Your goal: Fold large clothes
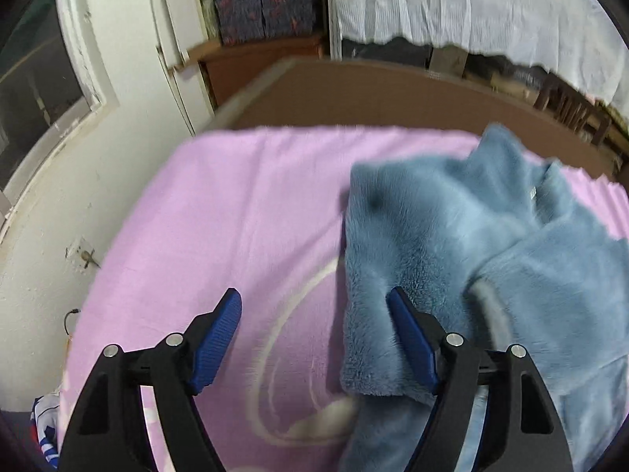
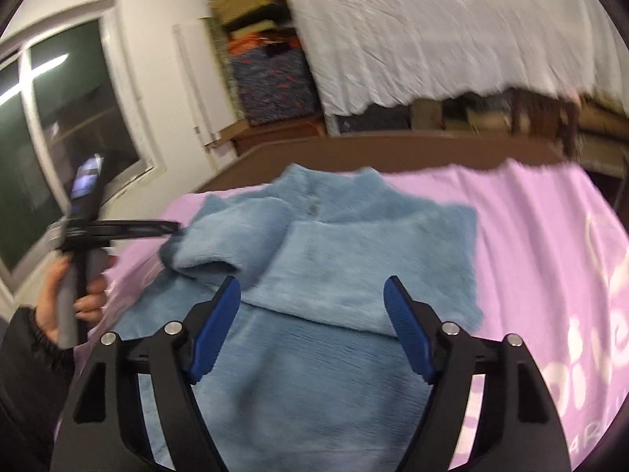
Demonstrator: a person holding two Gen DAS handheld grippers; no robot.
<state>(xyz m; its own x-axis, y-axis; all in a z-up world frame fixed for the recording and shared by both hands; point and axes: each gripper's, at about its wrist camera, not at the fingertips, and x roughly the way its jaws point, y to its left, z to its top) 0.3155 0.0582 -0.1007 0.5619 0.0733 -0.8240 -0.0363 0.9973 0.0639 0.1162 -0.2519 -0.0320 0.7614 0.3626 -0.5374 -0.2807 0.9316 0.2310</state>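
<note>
A fluffy blue sweater (image 1: 471, 244) lies on a pink blanket (image 1: 236, 216), with both sleeves folded in across its body. In the right wrist view the sweater (image 2: 334, 267) fills the middle, collar at the far end. My left gripper (image 1: 314, 306) is open and empty, hovering over the blanket at the sweater's left edge, its right finger over the folded sleeve. My right gripper (image 2: 312, 295) is open and empty above the sweater's lower body. The left gripper (image 2: 173, 226) also shows in the right wrist view, held by a hand at the sweater's left side.
The blanket (image 2: 530, 244) covers a brown table (image 1: 354, 90). A white wall (image 1: 129, 149) and a window (image 2: 59, 126) stand on the left. Shelves with patterned fabric (image 1: 259, 0) and a white curtain (image 2: 452, 31) are behind the table.
</note>
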